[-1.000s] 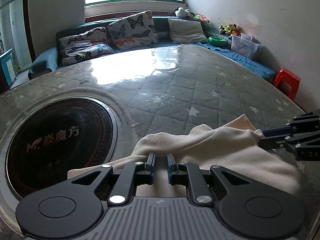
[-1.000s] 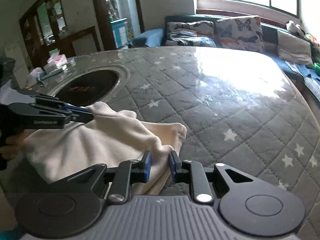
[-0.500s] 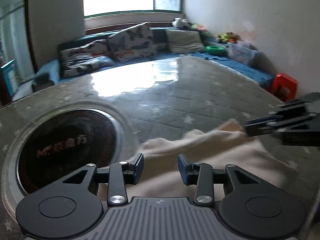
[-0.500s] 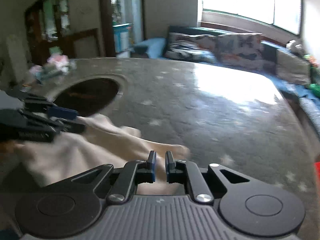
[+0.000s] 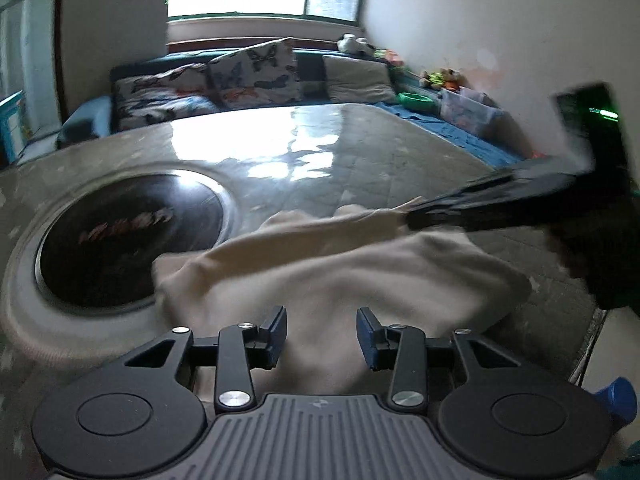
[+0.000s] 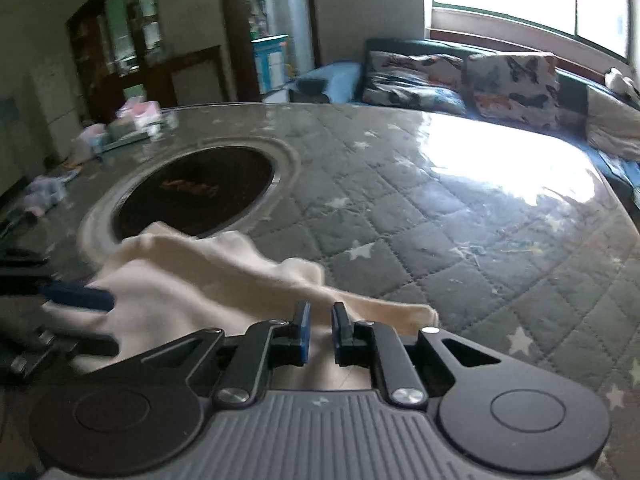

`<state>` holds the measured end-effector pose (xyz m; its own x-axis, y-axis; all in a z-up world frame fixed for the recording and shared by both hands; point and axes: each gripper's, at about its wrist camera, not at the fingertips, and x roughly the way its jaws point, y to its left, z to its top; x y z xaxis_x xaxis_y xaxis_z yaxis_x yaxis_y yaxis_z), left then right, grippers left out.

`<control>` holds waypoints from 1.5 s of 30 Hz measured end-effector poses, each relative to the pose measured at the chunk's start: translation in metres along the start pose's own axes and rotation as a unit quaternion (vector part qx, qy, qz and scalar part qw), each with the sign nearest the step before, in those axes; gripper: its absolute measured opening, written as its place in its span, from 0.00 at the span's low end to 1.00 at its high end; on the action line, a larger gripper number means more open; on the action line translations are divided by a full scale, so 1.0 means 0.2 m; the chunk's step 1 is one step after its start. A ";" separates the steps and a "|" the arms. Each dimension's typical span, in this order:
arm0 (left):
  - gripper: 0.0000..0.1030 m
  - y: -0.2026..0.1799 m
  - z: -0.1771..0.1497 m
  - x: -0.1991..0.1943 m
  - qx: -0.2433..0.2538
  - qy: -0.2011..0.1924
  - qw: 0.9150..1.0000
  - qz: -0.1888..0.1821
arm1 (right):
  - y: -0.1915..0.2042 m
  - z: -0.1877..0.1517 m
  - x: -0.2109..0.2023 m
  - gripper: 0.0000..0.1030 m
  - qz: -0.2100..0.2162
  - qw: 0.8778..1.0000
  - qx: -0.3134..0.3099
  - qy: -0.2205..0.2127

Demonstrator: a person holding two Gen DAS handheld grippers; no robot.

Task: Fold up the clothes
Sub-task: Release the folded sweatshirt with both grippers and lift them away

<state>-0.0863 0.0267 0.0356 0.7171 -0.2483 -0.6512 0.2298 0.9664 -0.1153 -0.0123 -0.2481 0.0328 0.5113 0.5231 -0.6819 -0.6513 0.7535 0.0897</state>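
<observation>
A cream garment (image 5: 340, 272) lies bunched on the quilted table at its near edge. My left gripper (image 5: 322, 334) is open just above it, with nothing between its fingers. In the right wrist view the left gripper (image 6: 92, 320) shows blurred at the far left, over the garment's (image 6: 192, 280) left side. My right gripper (image 6: 320, 332) is shut on a fold of the garment at its right end. From the left wrist view the right gripper (image 5: 420, 216) pinches a corner of the cloth and holds it raised off the table.
A round black hotplate (image 5: 128, 236) is set into the table, left of the garment. Tissue boxes (image 6: 136, 116) and small items sit on the table's far left. A sofa with butterfly cushions (image 5: 256, 72) runs behind. A blue object (image 5: 616, 398) shows at bottom right.
The left gripper opened, let go of the garment and drew back. The right gripper closed on the garment's right end and lifted that corner.
</observation>
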 end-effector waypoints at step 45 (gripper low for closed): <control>0.44 -0.17 -0.09 0.05 0.048 0.002 0.998 -0.038 | 0.27 0.01 -0.06 0.17 0.071 0.995 -0.065 0.005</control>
<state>-0.0991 -0.0068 0.0190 0.6932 -0.3194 -0.6460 0.3453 0.9340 -0.0912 -0.0511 -0.2128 0.0470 0.4038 0.6169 -0.6755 -0.7843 0.6136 0.0915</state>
